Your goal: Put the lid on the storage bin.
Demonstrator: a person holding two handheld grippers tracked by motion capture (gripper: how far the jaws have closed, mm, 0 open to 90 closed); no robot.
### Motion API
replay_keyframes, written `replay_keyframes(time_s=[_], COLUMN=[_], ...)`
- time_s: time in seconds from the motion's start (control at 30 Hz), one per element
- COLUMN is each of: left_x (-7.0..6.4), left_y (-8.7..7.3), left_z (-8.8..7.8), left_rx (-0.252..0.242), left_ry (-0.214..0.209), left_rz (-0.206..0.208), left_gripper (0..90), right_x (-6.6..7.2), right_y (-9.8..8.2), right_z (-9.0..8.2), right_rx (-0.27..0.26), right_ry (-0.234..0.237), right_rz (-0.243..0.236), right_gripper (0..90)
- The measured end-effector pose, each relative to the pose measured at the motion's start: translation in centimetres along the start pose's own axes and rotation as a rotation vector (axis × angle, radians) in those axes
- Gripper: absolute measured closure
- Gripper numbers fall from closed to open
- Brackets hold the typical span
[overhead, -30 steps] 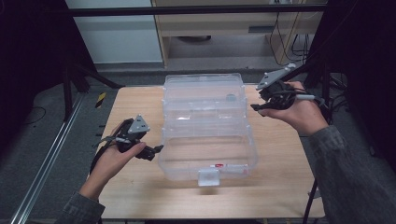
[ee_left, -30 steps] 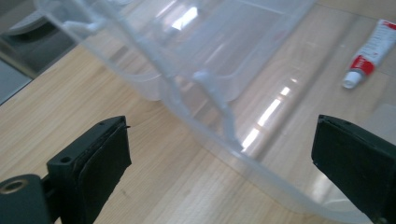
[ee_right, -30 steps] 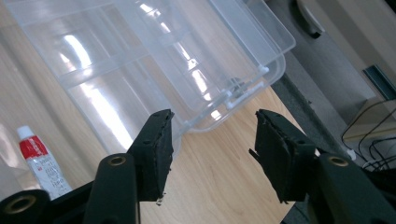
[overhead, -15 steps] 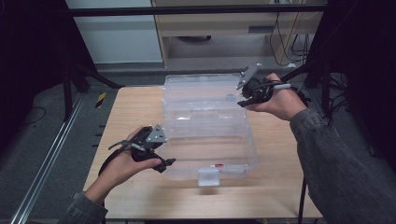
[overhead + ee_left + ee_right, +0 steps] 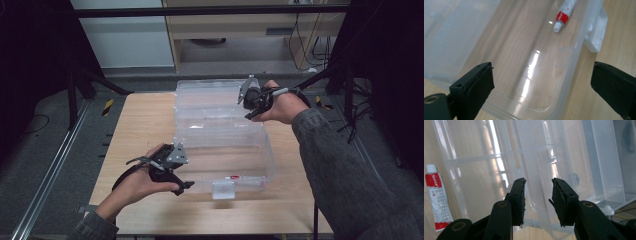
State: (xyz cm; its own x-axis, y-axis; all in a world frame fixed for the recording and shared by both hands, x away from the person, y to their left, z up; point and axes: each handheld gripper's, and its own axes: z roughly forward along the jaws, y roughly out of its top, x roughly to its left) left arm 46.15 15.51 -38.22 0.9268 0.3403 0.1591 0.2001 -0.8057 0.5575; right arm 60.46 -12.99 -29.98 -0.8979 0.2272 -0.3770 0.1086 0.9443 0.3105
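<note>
A clear plastic box (image 5: pixel 269 159) lies open on the wooden table (image 5: pixel 140 125), its lid (image 5: pixel 210 95) folded back toward the far side. A red and white tube (image 5: pixel 564 13) lies inside, near the front wall. My left gripper (image 5: pixel 186 172) hovers at the box's front left corner, open wide, with that corner between its jaws (image 5: pixel 544 85). My right gripper (image 5: pixel 248 107) is at the lid's right edge. Its jaws have just been closing and stand narrowed, open, with a clear lid rim (image 5: pixel 537 182) running between them without clear contact (image 5: pixel 538 195).
A white latch tab (image 5: pixel 223 190) sticks out from the box's front wall. The tube (image 5: pixel 436 195) also lies left of the right gripper's jaws. Dark frame poles (image 5: pixel 75 95) stand at the table's left, and cables (image 5: pixel 320 102) at its right. Bare wood runs along the left side.
Both hands moved in toward the box. The left gripper slid right to the front left corner; the right gripper came left and down onto the lid's edge, its jaws narrower.
</note>
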Motion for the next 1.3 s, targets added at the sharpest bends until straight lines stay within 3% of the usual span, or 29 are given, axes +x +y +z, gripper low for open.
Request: replay_keyframes(time_s=[0.13, 0.33, 0.43, 0.47, 0.6, 0.9, 1.03, 1.2, 1.3], left_x=[-0.3, -0.8, -1.2, -1.3, -1.4, -1.5, -1.6, -1.2, -1.0], left_y=[0.0, 0.0, 0.1, 0.1, 0.1, 0.0, 0.0, -0.2, -0.2], left_z=[0.2, 0.9, 1.3, 1.5, 2.2, 2.7, 3.2, 3.2, 3.2], left_rx=[-0.009, 0.028, 0.044, 0.048, 0.065, 0.103, 0.126, 0.129, 0.127], left_ry=[-0.025, -0.06, -0.07, -0.074, -0.09, -0.117, -0.128, -0.116, -0.132], left_rz=[0.004, 0.03, 0.042, 0.042, 0.044, 0.066, 0.074, 0.057, 0.054], left_gripper=[4.3, 9.9, 16.5, 22.4, 28.9, 55.3, 62.5, 77.3, 79.5], right_x=[-0.2, -0.2, -0.1, 0.0, 0.1, 0.1, 0.2, 0.1, 0.1], right_y=[0.7, 1.5, 1.7, 1.8, 1.8, 1.8, 1.8, 1.8, 1.8], right_z=[0.6, 1.0, 1.0, 0.9, 0.9, 0.9, 1.0, 0.9, 0.9], right_rx=[0.024, 0.065, 0.061, 0.063, 0.064, 0.068, 0.064, 0.069, 0.069], right_ry=[0.018, 0.031, 0.037, 0.041, 0.034, 0.036, 0.029, 0.032, 0.034], right_rz=[-0.035, -0.074, -0.091, -0.098, -0.112, -0.099, -0.1, -0.094, -0.096], right_gripper=[66.7, 73.2, 78.1, 79.4, 79.9, 79.9, 79.8, 79.6, 79.7])
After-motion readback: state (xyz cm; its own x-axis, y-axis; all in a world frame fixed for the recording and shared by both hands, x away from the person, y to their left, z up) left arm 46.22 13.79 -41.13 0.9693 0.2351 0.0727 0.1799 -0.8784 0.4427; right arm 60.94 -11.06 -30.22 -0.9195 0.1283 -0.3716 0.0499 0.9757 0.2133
